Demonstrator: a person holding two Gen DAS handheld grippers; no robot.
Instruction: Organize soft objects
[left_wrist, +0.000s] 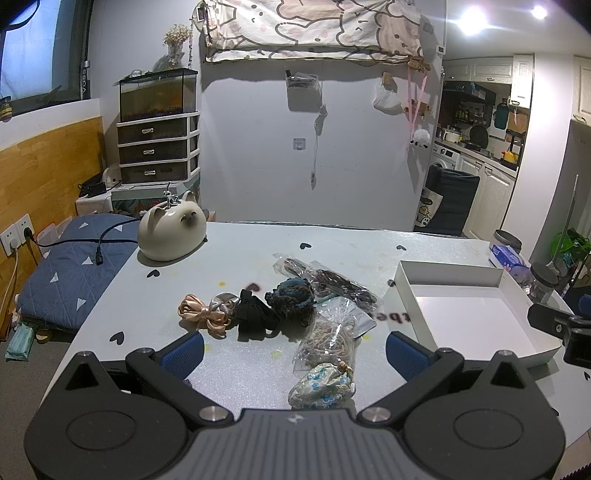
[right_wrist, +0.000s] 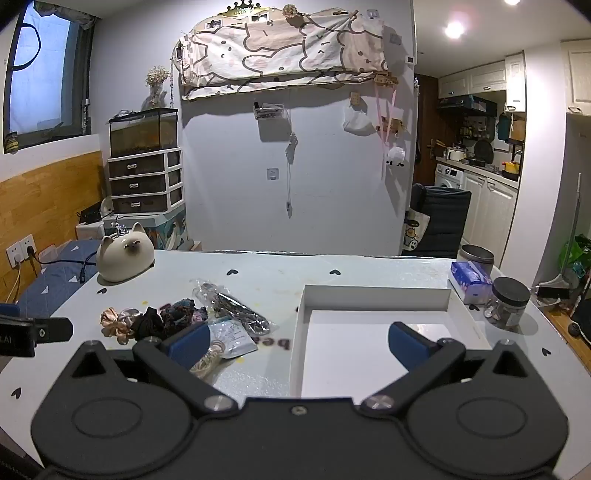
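Observation:
Soft things lie mid-table: a peach satin scrunchie (left_wrist: 203, 314), a black scrunchie (left_wrist: 255, 314), a dark blue knitted scrunchie (left_wrist: 293, 297), a clear bag of dark hair ties (left_wrist: 332, 282), a clear bag of beige bands (left_wrist: 330, 341) and a floral fabric pouch (left_wrist: 321, 387). A white shallow box (left_wrist: 476, 314) stands to their right, with nothing in it. My left gripper (left_wrist: 295, 352) is open above the pouch and beige bag. My right gripper (right_wrist: 299, 343) is open over the box's (right_wrist: 369, 347) left wall. The scrunchies (right_wrist: 147, 323) show left of it.
A cream cat-shaped ceramic pot (left_wrist: 171, 232) stands at the table's far left. A tissue pack (right_wrist: 469, 282), a glass jar (right_wrist: 508, 302) and a metal tin (right_wrist: 476, 256) stand at the far right. The right gripper's body (left_wrist: 561, 325) shows at the left view's right edge.

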